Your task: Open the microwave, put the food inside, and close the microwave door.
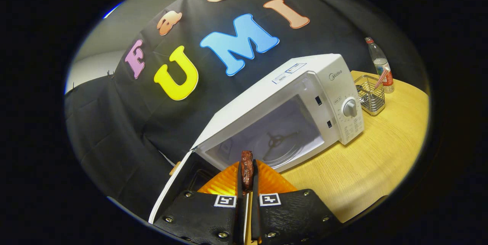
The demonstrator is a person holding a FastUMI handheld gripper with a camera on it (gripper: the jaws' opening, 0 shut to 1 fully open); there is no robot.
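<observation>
Before the open Midea microwave (305, 103) (door (171, 187) swung wide), gripper (247, 176) clamped on brown food (247, 166).

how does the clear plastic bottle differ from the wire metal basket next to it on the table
The clear plastic bottle with a red cap is tall, narrow and closed; the wire metal basket is low, boxy and open-topped. The bottle has solid see-through walls, the basket open wire mesh. Both stand upright on the wooden table, beside the white microwave. The gripper pinches a dark food piece.
</observation>
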